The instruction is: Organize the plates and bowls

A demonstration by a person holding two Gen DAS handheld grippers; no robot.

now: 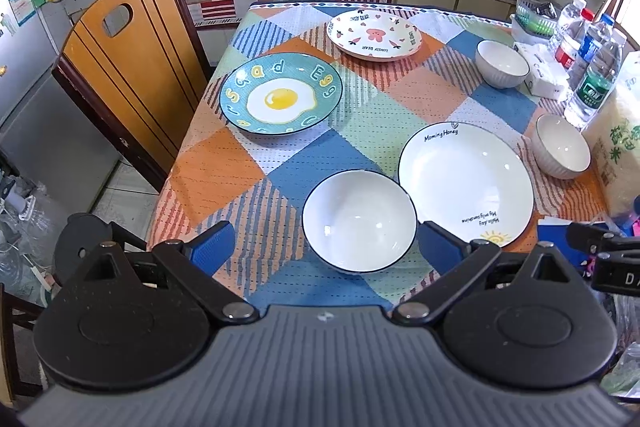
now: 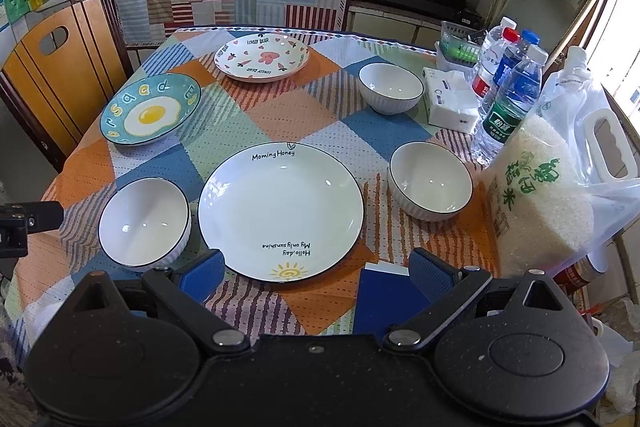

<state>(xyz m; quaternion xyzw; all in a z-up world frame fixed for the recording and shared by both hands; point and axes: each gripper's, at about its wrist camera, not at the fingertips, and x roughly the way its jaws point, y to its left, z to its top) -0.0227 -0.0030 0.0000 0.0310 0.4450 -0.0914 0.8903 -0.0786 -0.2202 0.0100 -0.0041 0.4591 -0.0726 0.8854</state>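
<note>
With both my left gripper (image 1: 324,247) and right gripper (image 2: 316,275) spread wide and empty above the table's near edge, the near bowl (image 1: 359,221) almost touches the white plate (image 2: 280,211), so a careless grab could knock them together.

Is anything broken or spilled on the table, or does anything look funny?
Nothing looks broken or spilled. The three plates, egg plate, bear plate and white plate, and the three bowls all sit upright and empty, just spread apart, not stacked. Both grippers are open, holding nothing.
</note>
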